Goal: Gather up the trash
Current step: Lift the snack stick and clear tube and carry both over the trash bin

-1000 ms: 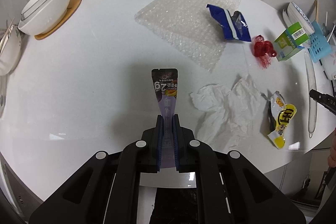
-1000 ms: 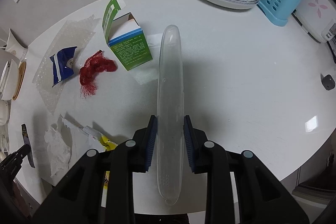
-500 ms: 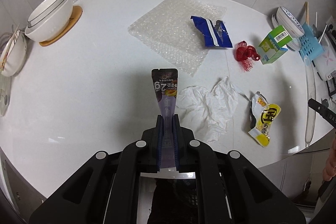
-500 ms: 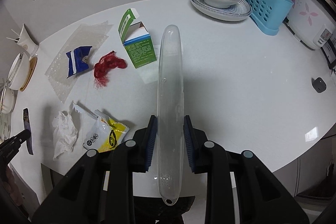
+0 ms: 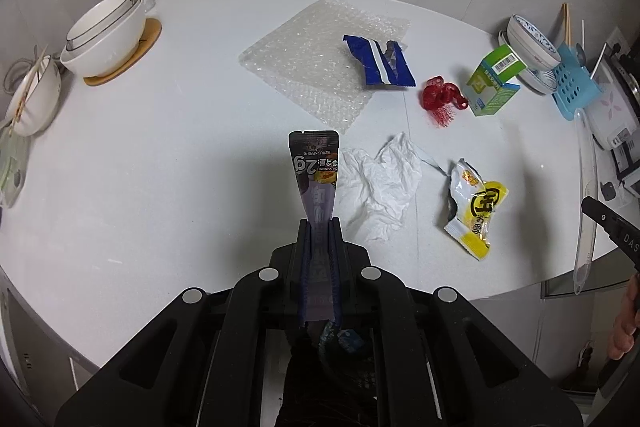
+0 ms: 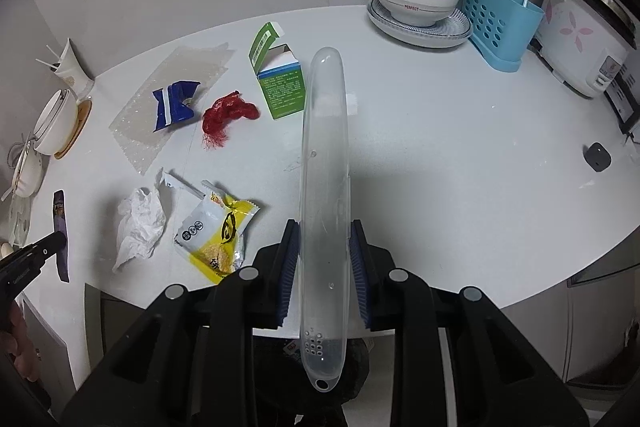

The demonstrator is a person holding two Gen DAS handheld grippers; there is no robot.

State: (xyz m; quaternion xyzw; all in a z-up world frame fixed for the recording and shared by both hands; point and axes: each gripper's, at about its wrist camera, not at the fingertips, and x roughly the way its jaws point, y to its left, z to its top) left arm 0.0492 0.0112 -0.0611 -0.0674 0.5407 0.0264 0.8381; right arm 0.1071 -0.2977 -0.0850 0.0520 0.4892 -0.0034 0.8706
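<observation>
Both sets of jaws are being kept clamped on trash: the left gripper (image 5: 319, 227) is pinching a dark sachet (image 5: 316, 167) near its lower end, so that its printed end is sticking up and forward, while the right gripper (image 6: 324, 259) is squeezing a long clear case (image 6: 323, 163) across its narrow width, a little below its middle, with most of its length being left to project ahead. Each piece is being held clear of the table (image 5: 160, 147), out past its near edge, and something dark that may be a bin bag is being glimpsed below each gripper; this is being judged the reason for the steep downward carry, though the bin itself is not being shown plainly. More trash is being left on the table: bubble wrap (image 5: 320, 55) with a blue wrapper (image 5: 380, 61) lying on its edge, red netting (image 5: 440, 99) just beside a green carton (image 5: 494, 85), a crumpled tissue (image 5: 380, 187), and a yellow packet (image 5: 476, 207) near it. Bowls (image 5: 104, 35) and a blue caddy (image 6: 500, 23) are being kept at the table's far rim, apart from the litter, and are probably not being meant for collection.
</observation>
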